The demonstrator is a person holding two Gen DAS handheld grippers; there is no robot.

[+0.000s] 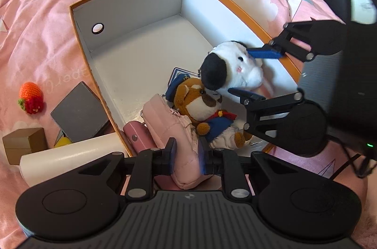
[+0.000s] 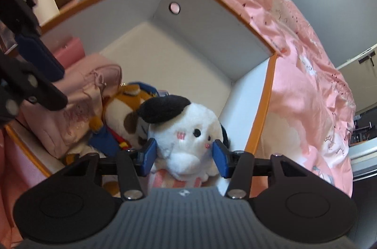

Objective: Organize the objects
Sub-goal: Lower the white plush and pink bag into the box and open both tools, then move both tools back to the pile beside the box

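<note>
An orange-rimmed white box (image 1: 132,13) lies on a pink bed. Inside it are a brown dog plush in blue (image 1: 202,105), a pink wallet (image 1: 139,134) and a blue card (image 1: 176,74). My left gripper (image 1: 186,156) is shut on a pink padded pouch (image 1: 172,128) at the box's near wall. My right gripper (image 2: 183,154) grips a white plush with a black beret (image 2: 188,136) over the box's right corner; it also shows in the left wrist view (image 1: 235,70), with the right gripper (image 1: 249,72) around it.
Left of the box lie a crocheted strawberry (image 1: 30,95), a grey block (image 1: 80,111), a brown cardboard box (image 1: 23,143), a white cylinder (image 1: 70,157) and a yellow object (image 1: 63,141). Pink bedding (image 1: 47,13) surrounds everything.
</note>
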